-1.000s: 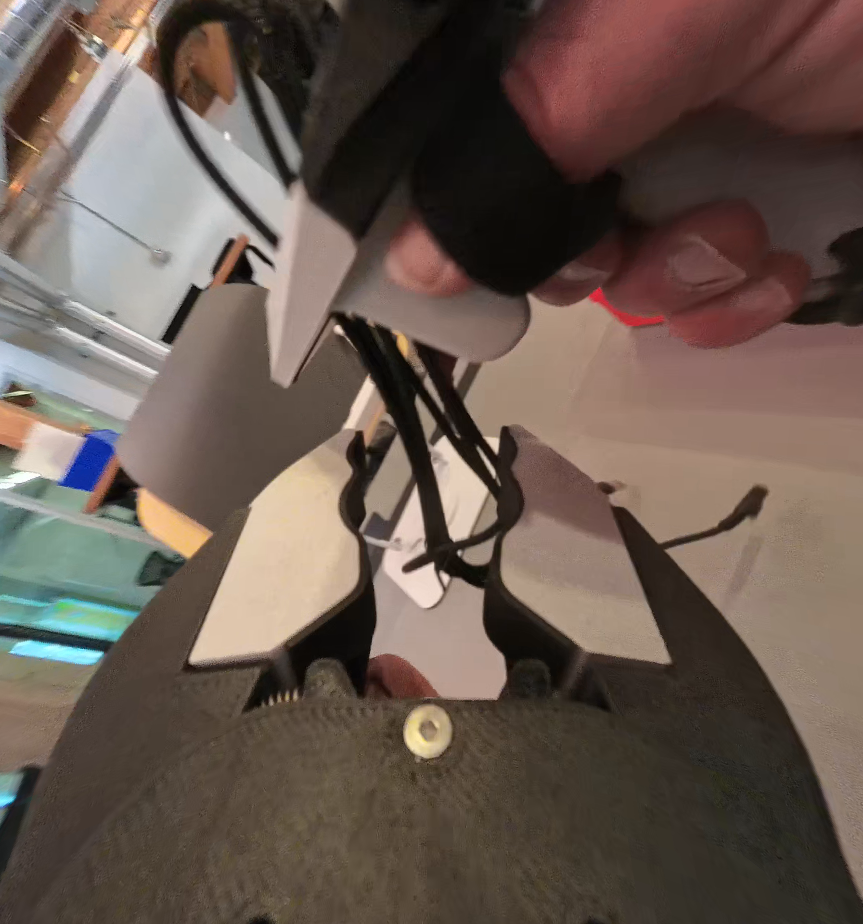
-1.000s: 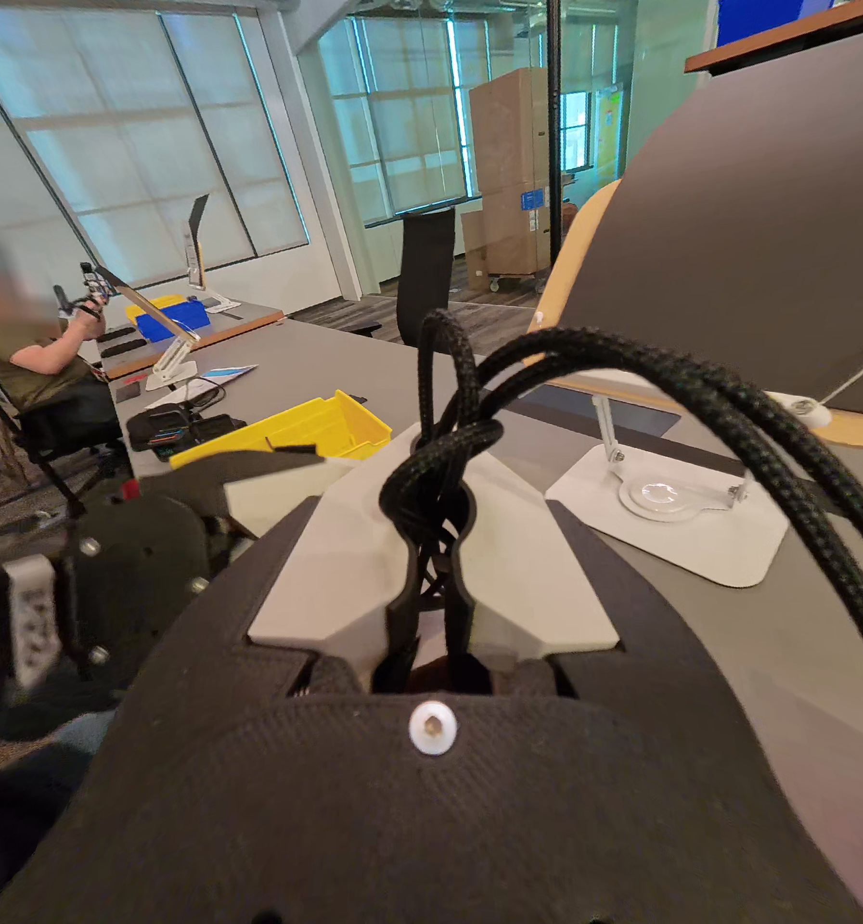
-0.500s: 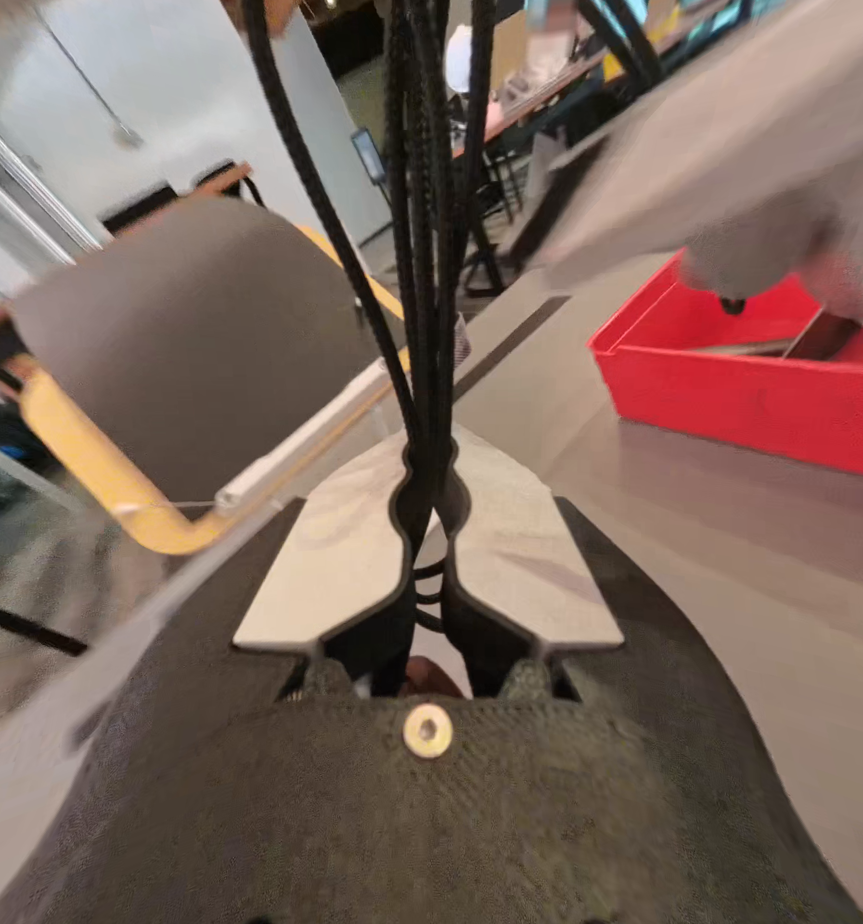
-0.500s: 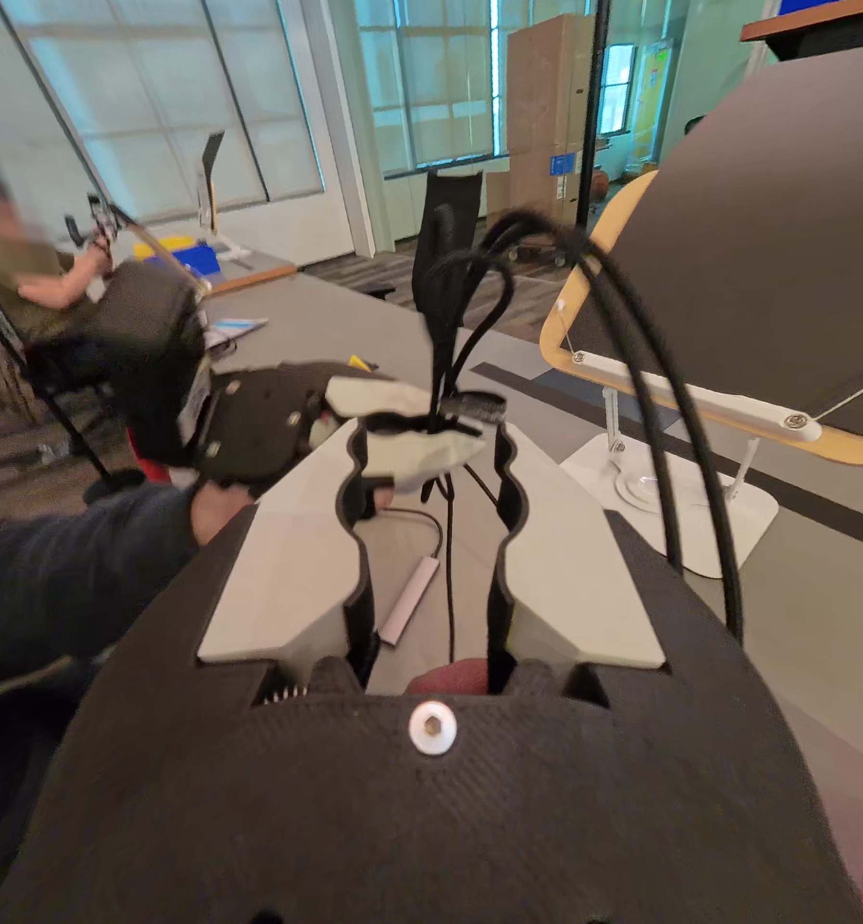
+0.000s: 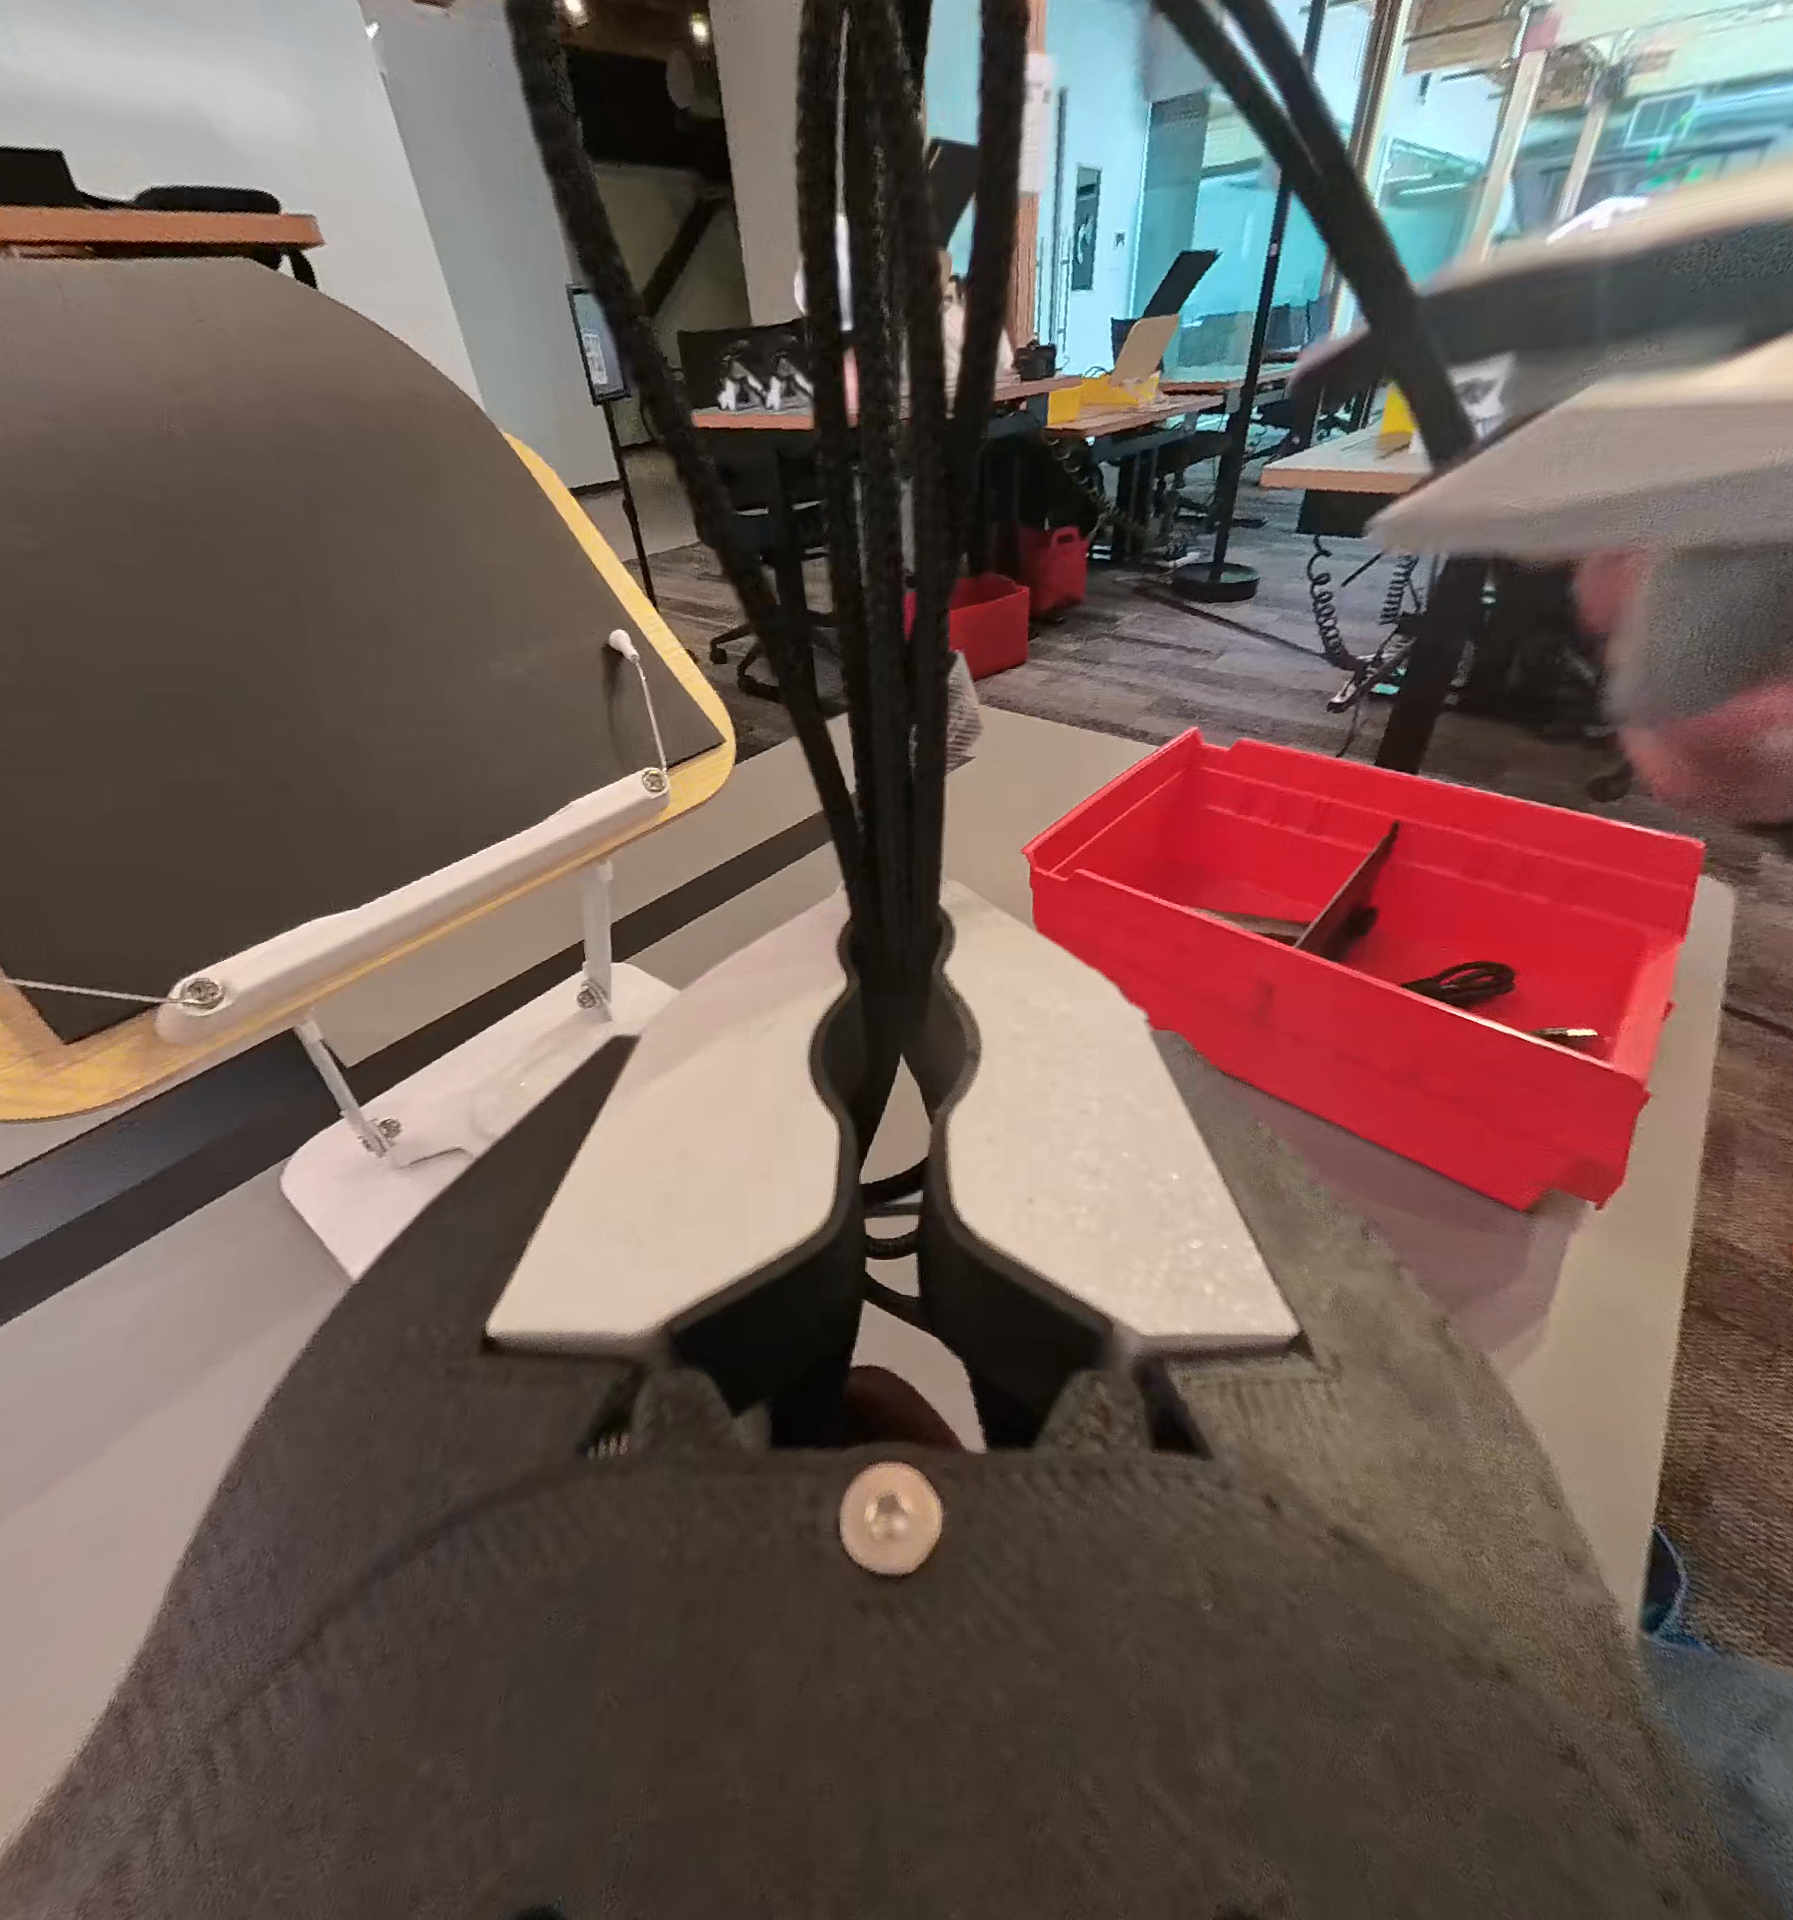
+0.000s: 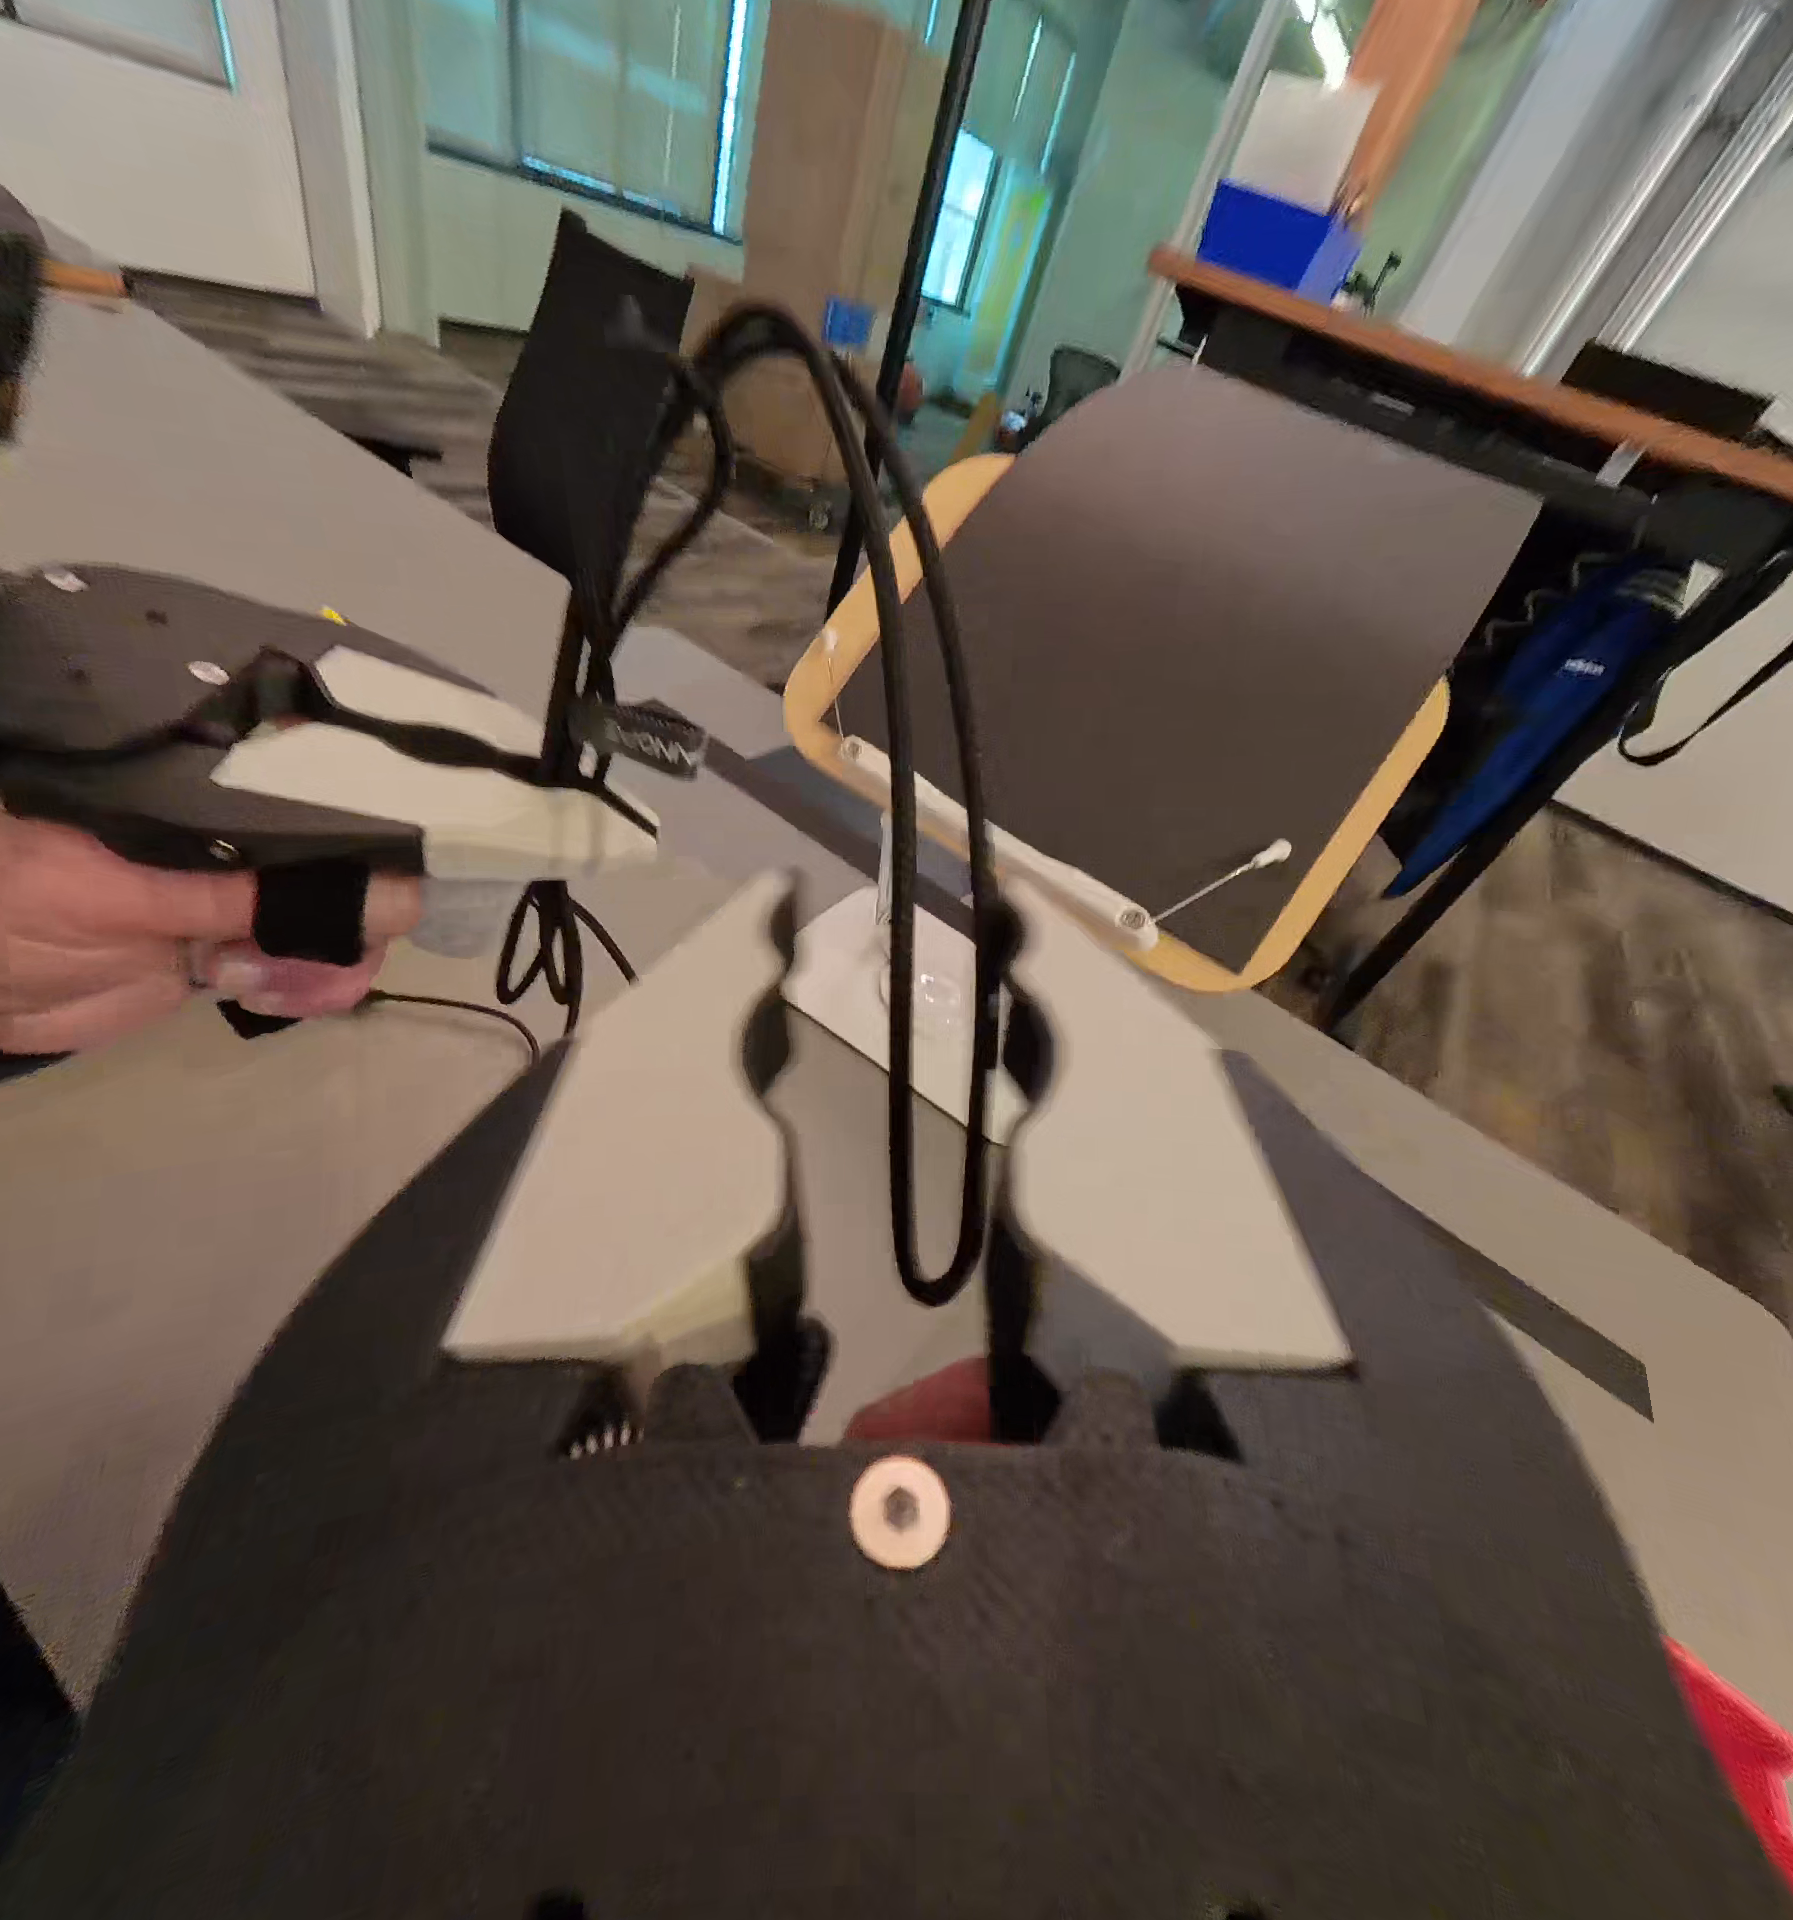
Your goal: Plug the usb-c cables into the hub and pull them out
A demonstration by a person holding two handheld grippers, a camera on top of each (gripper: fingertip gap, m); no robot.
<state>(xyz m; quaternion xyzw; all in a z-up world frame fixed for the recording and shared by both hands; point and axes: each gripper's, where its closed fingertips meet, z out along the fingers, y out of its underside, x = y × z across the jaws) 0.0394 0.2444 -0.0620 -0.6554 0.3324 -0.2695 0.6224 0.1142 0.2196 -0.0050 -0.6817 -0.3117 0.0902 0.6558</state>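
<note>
Item: cables (image 5: 887,644), bundled, hung vertical; L gripper (image 5: 892,1029) clamped on them. R gripper (image 6: 897,1060) agape, one loop (image 6: 933,1039) dangling between fingers.

Black hook-and-loop strap (image 6: 653,743) wrapping the bundled black braided cables is carrying pale lettering, showing sideways and blurred. Dark blue folded item (image 6: 1567,717) hanging under the wood-edged back table is bearing a small white mark, too small for reading. Small upright screen (image 5: 597,348) standing on a pole in the far room is showing print, illegible. White tag (image 5: 963,694) hanging behind the cable bundle is blurring out. Nothing else is reading.
</note>
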